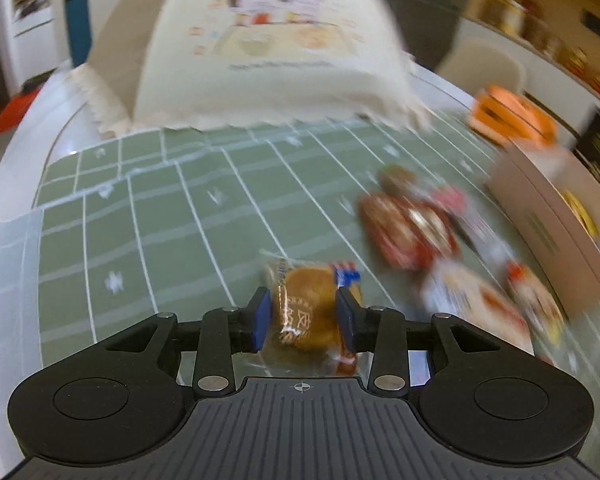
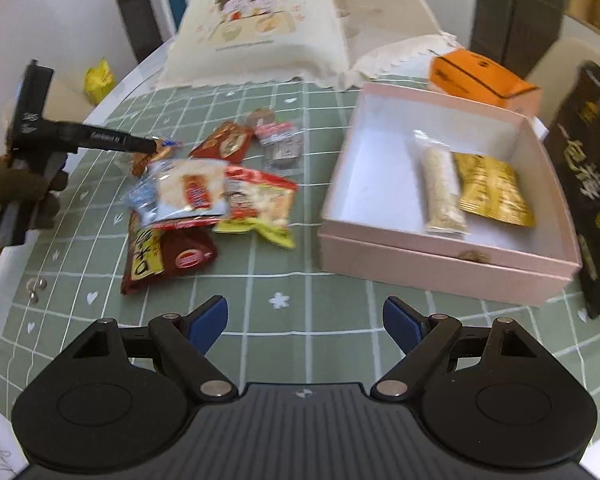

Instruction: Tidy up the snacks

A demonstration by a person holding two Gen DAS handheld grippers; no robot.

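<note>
We see open green cloth on the table (image 2: pixel 292 280) between the snack pile (image 2: pixel 204 200) on the left and the pink box (image 2: pixel 440 260) on the right, a clear lane. Behind, the cream cover (image 2: pixel 256 28) walls the far edge. An orange box (image 2: pixel 480 76) and black package (image 2: pixel 588 184) crowd the pink box's far and right sides.

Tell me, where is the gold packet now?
In the right wrist view, the gold packet lies inside the pink box, at the right of the table, beside a pale snack stick.
</note>
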